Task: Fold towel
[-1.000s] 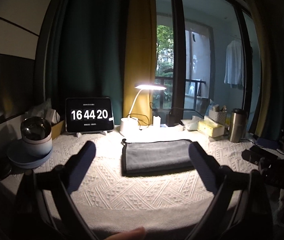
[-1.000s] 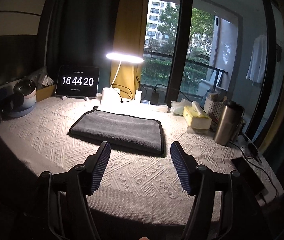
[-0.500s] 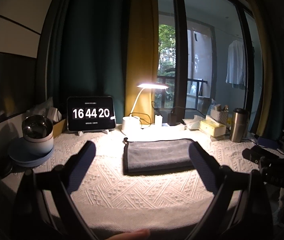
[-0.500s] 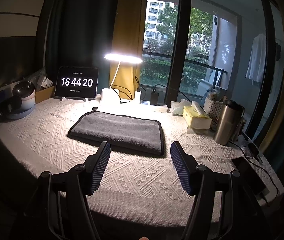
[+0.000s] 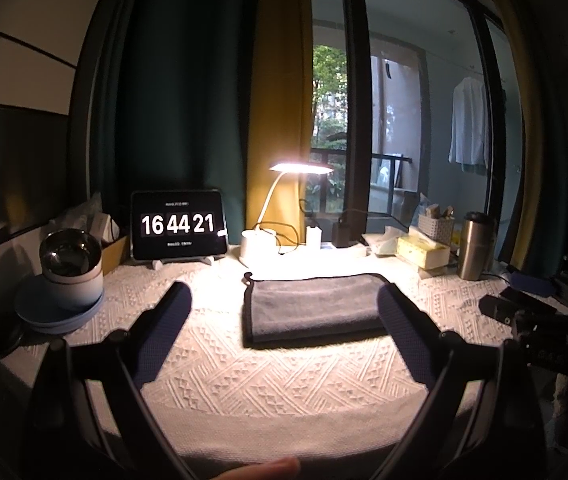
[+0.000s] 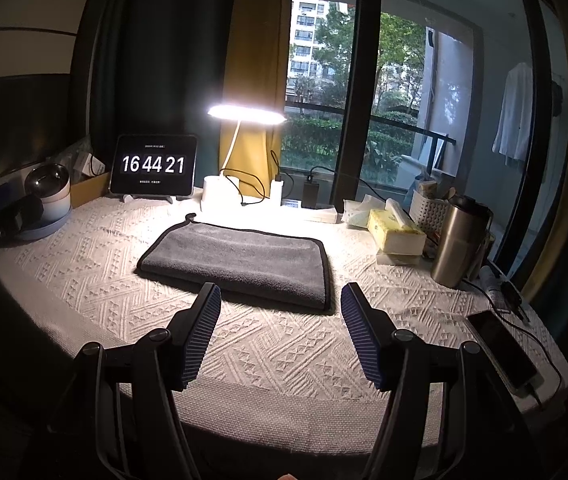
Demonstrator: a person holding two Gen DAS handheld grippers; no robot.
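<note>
The fingers of the left gripper (image 5: 284,300) are spread wide with nothing held between them, and those of the right gripper (image 6: 280,300) are likewise parted and empty, both raised over the near edge of the table (image 6: 284,352). The grey towel (image 6: 240,264) is seen folded flat on the white patterned cloth, just beyond the fingertips and under the lit lamp (image 6: 246,114), with the clock (image 6: 153,165) behind it to the left.

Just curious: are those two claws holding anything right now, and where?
Nothing. The left gripper and right gripper are both open, short of the gray towel lying on the table.
</note>
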